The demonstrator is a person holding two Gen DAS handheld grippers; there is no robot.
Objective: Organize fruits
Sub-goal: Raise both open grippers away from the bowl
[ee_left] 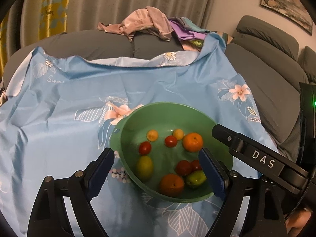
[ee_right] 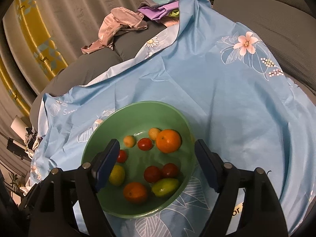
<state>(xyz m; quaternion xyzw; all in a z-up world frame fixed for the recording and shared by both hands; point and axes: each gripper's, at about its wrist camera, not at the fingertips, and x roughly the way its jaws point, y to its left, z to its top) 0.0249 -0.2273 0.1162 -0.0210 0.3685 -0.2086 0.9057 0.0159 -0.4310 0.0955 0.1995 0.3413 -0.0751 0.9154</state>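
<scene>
Both tools, left (ee_left: 157, 172) and right (ee_right: 157, 165), hang spread and empty over the green bowl (ee_right: 138, 108) at lower centre on the blue floral sheet (ee_right: 217, 98), oranges, tomatoes and green fruit gathered inside, apparently for tidiness.

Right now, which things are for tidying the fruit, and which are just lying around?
For the job:
- green bowl
- two oranges
- red tomatoes
- green fruits
- small yellow fruits
- left gripper and right gripper, both open and empty

Just lying about:
- flowery blue cloth
- pink clothes
- purple clothes
- grey sofa
- curtains
</scene>
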